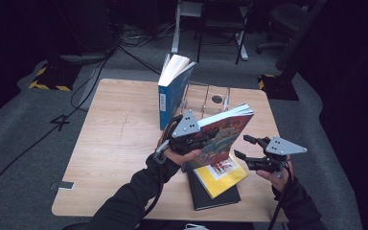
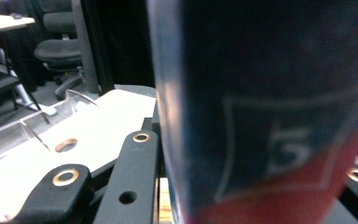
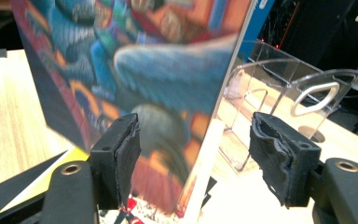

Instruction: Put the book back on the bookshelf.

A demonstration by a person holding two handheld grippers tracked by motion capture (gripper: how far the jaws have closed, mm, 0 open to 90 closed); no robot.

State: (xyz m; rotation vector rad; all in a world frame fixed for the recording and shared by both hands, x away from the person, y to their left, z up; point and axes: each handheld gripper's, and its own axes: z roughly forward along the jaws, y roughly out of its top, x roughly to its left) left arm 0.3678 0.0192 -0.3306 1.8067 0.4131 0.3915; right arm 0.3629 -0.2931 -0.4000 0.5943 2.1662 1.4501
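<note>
Left gripper (image 1: 199, 140) clamps colourful book (image 1: 223, 132) upright, right gripper (image 1: 245, 147) jaws wide apart beside it; keep it vertical toward clear acrylic rack (image 1: 208, 98).

Count: four books, one clear holder, two tools, one desk.

Books, four: one illustrated paperback (image 1: 223, 132) lifted at a tilt; one blue book (image 1: 171, 93) upright at the far side of the desk (image 1: 115, 143); one yellow-covered book (image 1: 223, 175) lying on one black book (image 1: 213, 195). Clear acrylic book holder (image 1: 206, 98), one, with at least three upright dividers seen in the right tool view. Hand-held tools, two: left tool (image 1: 191, 139) and right tool (image 1: 249, 148), each with two black jaws and one grey three-cornered plate. Office chairs behind the desk: at least two, dark, count unsure.
</note>
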